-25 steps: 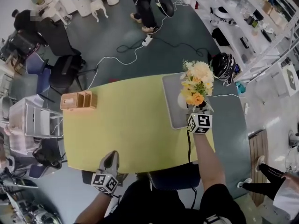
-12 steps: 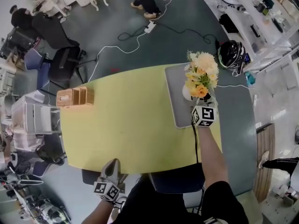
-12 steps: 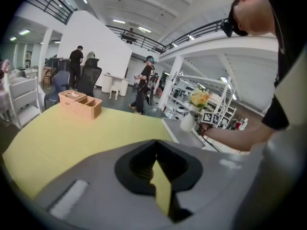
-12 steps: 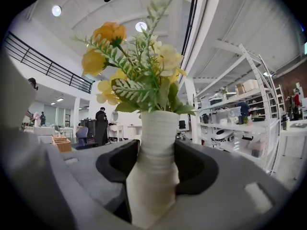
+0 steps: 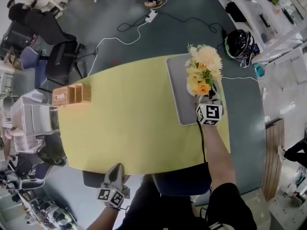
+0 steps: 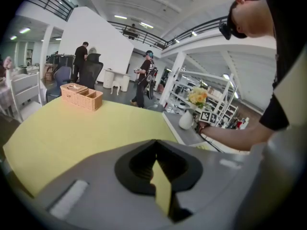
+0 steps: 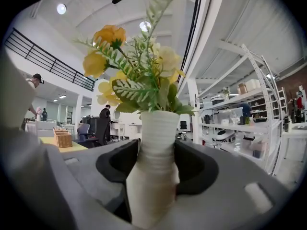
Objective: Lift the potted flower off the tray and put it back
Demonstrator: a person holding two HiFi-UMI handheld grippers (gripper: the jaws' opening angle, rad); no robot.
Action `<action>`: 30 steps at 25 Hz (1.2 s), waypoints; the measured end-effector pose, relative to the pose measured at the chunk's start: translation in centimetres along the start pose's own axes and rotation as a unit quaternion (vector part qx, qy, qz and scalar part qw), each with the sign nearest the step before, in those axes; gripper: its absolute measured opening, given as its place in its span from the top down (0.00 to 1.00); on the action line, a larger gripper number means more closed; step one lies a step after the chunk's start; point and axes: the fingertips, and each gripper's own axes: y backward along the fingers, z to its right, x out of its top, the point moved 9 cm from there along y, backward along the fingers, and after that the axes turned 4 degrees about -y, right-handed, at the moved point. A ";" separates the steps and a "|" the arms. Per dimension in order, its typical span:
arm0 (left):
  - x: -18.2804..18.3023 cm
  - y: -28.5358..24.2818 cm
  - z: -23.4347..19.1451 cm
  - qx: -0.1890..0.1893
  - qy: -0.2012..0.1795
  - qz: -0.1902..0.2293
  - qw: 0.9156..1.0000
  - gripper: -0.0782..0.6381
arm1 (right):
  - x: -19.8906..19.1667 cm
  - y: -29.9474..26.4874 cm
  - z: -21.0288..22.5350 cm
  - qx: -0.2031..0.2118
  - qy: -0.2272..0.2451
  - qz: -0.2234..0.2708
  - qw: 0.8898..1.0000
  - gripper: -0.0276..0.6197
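Observation:
The potted flower is a yellow and cream bunch in a ribbed white vase. It stands upright over the right part of the grey tray. My right gripper is shut on the vase's neck from the near side, both pads pressed on it. I cannot tell whether the vase's foot touches the tray. The left gripper view shows the vase small at the far right. My left gripper hangs off the table's near edge, its jaws together and holding nothing.
A wicker basket sits at the left end of the yellow table. Office chairs, cables and standing people fill the floor beyond. White shelving runs along the right side.
My right gripper has come down with the flower toward the tray. My left gripper has sunk a little by the table's near edge.

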 end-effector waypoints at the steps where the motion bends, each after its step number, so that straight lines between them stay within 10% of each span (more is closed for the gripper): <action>1: -0.1 0.0 0.0 0.000 0.001 -0.001 1.000 0.88 | -0.2 0.2 0.0 -0.001 -0.001 0.002 1.000 0.58; 30: 0.0 4.3 -0.5 -0.022 -0.017 0.019 0.999 0.88 | -0.2 4.3 -1.2 -0.011 0.016 -0.067 0.998 0.52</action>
